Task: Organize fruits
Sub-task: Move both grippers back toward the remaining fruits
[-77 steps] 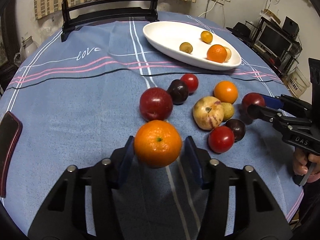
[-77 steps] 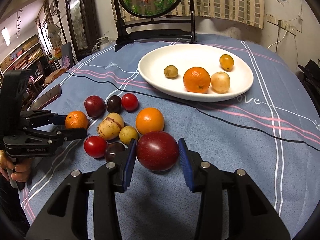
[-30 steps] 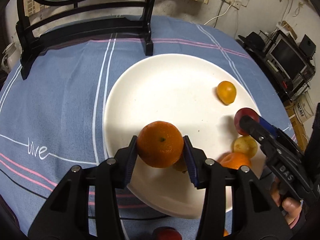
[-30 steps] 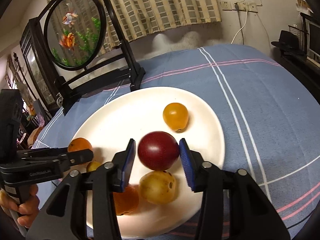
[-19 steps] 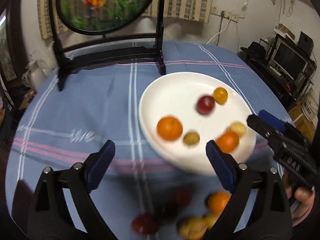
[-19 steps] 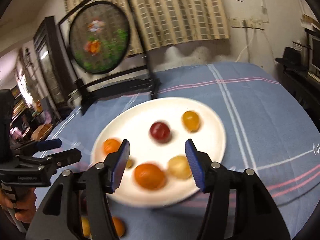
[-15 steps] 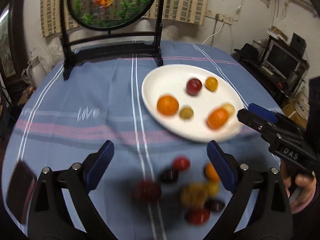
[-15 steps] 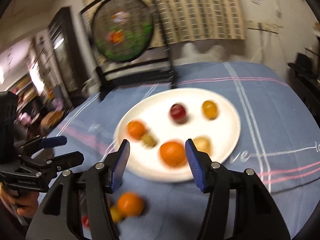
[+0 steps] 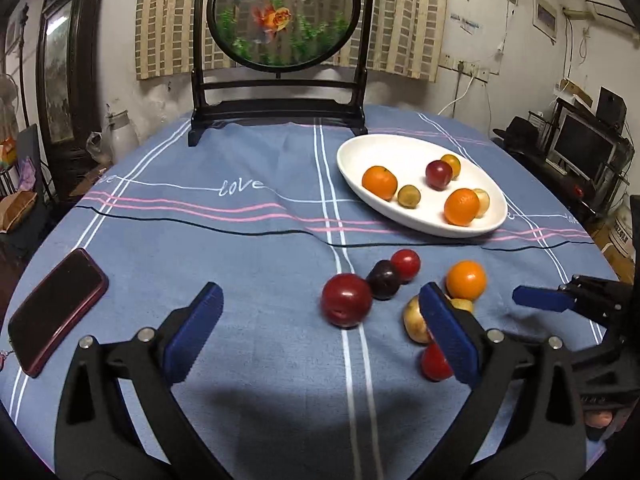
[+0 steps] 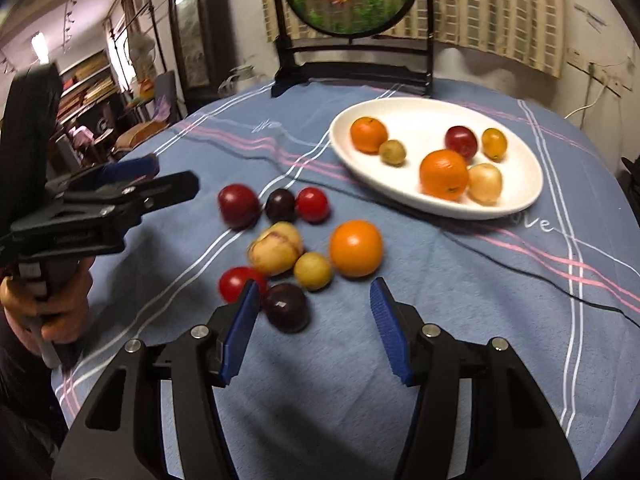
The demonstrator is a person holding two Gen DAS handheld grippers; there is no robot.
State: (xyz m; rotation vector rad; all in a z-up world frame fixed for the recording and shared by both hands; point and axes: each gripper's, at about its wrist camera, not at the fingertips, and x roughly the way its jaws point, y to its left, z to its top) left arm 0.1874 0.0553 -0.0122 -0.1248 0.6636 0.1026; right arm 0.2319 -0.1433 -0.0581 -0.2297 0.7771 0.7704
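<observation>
A white oval plate [image 9: 352, 168] [image 10: 516, 196] at the back right holds several fruits, among them two oranges and a red plum [image 9: 439, 175] [image 10: 461, 142]. Loose fruit lies on the blue cloth in front of it: a large red plum [image 9: 346, 300] [image 10: 238, 205], a dark plum [image 9: 383, 279], a red tomato [image 9: 405, 265], an orange [image 9: 466, 280] [image 10: 355, 248], a yellowish pear-like fruit [image 10: 276, 253]. My left gripper [image 9: 320, 330] is open and empty, just short of the large red plum. My right gripper [image 10: 314, 326] is open and empty, with a dark plum [image 10: 287, 307] by its left finger.
A red-cased phone [image 9: 56, 308] lies at the table's left edge. A round goldfish screen on a black stand [image 9: 278, 112] stands at the back. A black cable [image 9: 200, 226] runs across the cloth in front of the plate.
Both grippers let go of their fruit on the plate, the left an orange and the right a red plum. Both have pulled back, open, to the loose fruit.
</observation>
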